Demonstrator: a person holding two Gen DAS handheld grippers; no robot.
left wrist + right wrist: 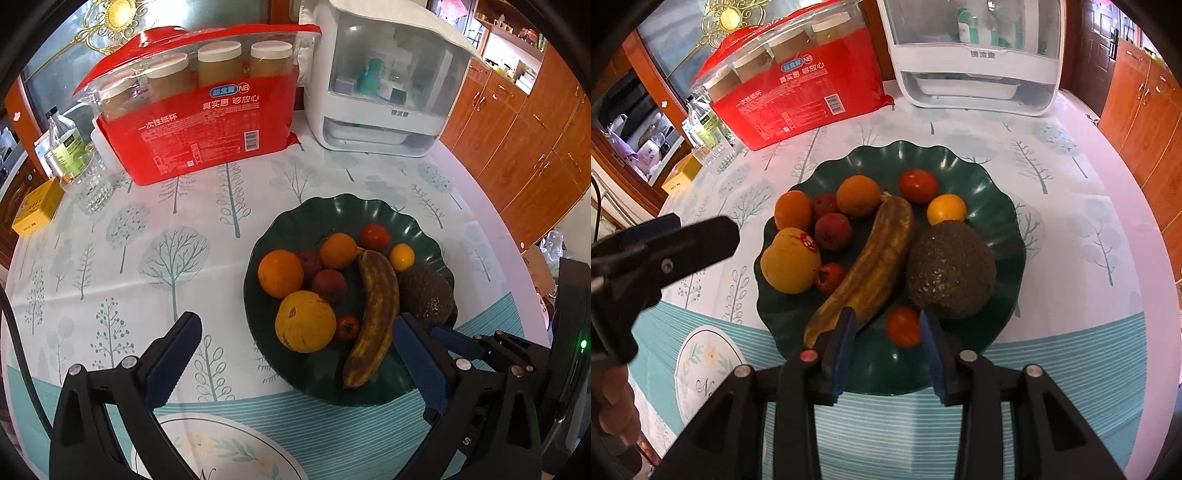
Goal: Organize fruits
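A dark green scalloped plate (1008, 206) holds the fruit. On it lie a browned banana (875, 258), a rough dark avocado (951, 269), two oranges (858, 195), a yellow fruit with a sticker (790, 260), red lychees (833, 230) and small tomatoes. My right gripper (886, 317) hangs over the plate's near edge. It is open, and a small red tomato (903, 326) rests on the plate between its fingers with a gap on the left side. My left gripper (297, 319) is wide open and empty, over the plate's (295, 221) left near part and above the yellow fruit (304, 321).
At the back of the table stand a red pack of paper cups (207, 122) and a white appliance (380, 85). A glass (92, 188), a bottle (68, 147) and a yellow box (37, 206) stand at the left edge. Wooden cabinets (517, 140) are to the right.
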